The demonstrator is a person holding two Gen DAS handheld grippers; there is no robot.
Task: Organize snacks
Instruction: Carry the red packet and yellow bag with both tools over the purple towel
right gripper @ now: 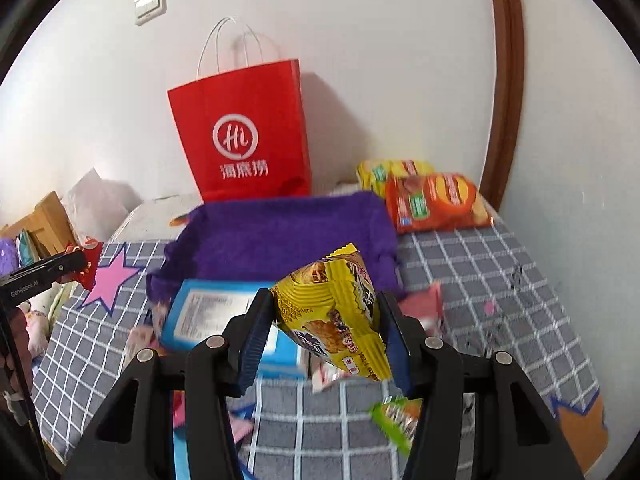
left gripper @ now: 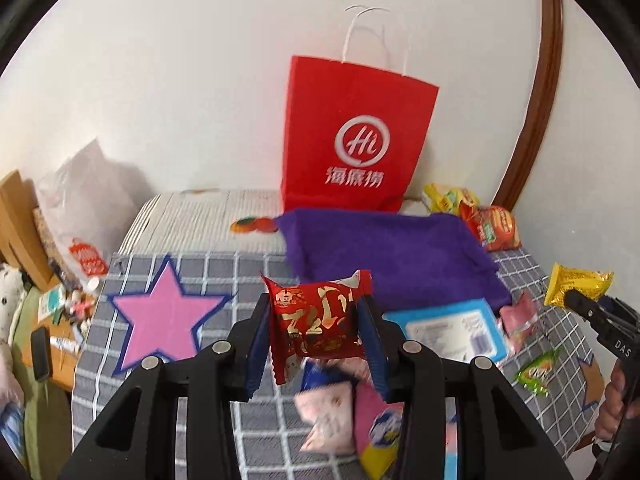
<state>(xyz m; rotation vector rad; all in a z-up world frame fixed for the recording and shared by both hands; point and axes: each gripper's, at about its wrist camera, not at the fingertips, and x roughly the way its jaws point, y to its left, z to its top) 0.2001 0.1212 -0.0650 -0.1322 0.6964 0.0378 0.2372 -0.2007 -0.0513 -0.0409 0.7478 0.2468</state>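
Left wrist view: left gripper (left gripper: 320,330) nearest, jaws closed about halfway onto a red pack (left gripper: 318,320), pinched across its width and held up off the table. Judging by looks: light foil pillow pack, crinkly, slick, contents prob. crushable, so grip the body not the crimped ends, w/ mild force. Below it lie 2 pink sachets (left gripper: 328,416), blurred, plus a yellow/blue pack (left gripper: 382,436), partly hidden. Blue box (left gripper: 452,330) lies flat just right of the jaws, stiff, easiest taken by the edges. Purple tray (left gripper: 392,256) sits behind, soft felt-like walls, nothing visible in it from here. Red bag (left gripper: 352,136) stands vs. the wall behind the tray. 1 pink star (left gripper: 164,314) on the checked cloth (left gripper: 224,264). 1 green sachet (left gripper: 538,370) far right. Right gripper (left gripper: 576,300) at right edge, holding a yellow pack (left gripper: 576,282).

Right wrist view: right gripper (right gripper: 326,330) nearest, jaws part-closed on the yellow pack (right gripper: 336,312), tilted, held above the blue box (right gripper: 212,312). Same handling guess: light, puffy, slippery film. Counted here: 1 blue box, 1 purple tray (right gripper: 280,232), 1 red bag (right gripper: 244,140), 1 orange chip bag (right gripper: 436,202) w/ 1 yellow chip bag (right gripper: 380,170) behind it, both right of the tray; 1 green sachet (right gripper: 396,416) under the right finger. Left gripper (right gripper: 68,268) at left edge w/ the red pack (right gripper: 90,260).
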